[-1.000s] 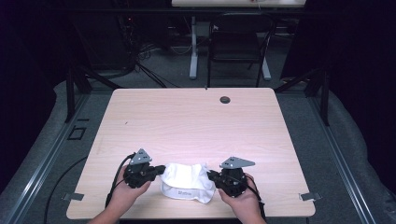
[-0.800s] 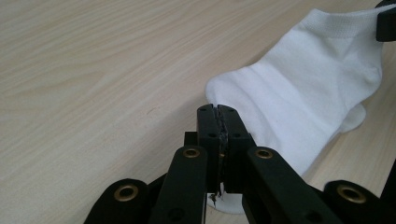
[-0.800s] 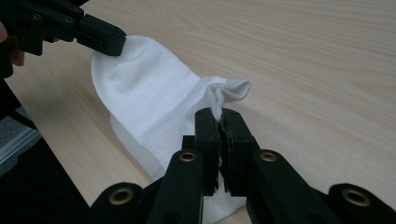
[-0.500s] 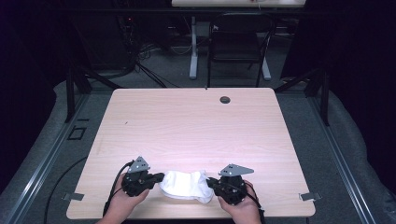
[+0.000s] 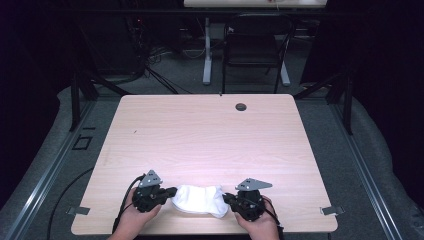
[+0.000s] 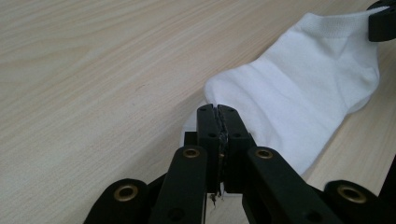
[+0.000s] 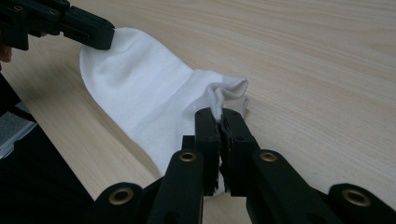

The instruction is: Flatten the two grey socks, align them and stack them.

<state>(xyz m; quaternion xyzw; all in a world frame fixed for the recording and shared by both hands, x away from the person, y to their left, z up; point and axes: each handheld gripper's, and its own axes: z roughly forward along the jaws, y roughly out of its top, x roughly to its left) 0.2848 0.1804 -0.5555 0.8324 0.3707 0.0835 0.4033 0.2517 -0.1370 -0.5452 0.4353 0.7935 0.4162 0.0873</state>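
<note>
A white ankle sock [image 5: 200, 199] lies stretched out flat near the front edge of the wooden table [image 5: 210, 140]. My left gripper [image 5: 172, 192] is shut on the sock's toe end, with white cloth pinched between its closed jaws [image 6: 218, 112]. My right gripper [image 5: 228, 199] is shut on the ribbed cuff end, where the fabric bunches up at its closed jaws [image 7: 219, 116]. The sock [image 6: 299, 98] runs away from the left gripper toward the right gripper's tip [image 6: 382, 22]. In the right gripper view the sock [image 7: 140, 93] reaches to the left gripper [image 7: 88, 30]. A hand holds each gripper.
A small round cable hole [image 5: 241, 106] sits near the table's far edge. A dark chair [image 5: 255, 45] and a desk leg [image 5: 206, 50] stand beyond the table. Metal brackets [image 5: 331, 210] stick out at the front corners. The front edge is just below both hands.
The sock was bunched up in a mound a second ago. It now lies flatter and drawn out between the two grippers, slightly nearer the front edge.
</note>
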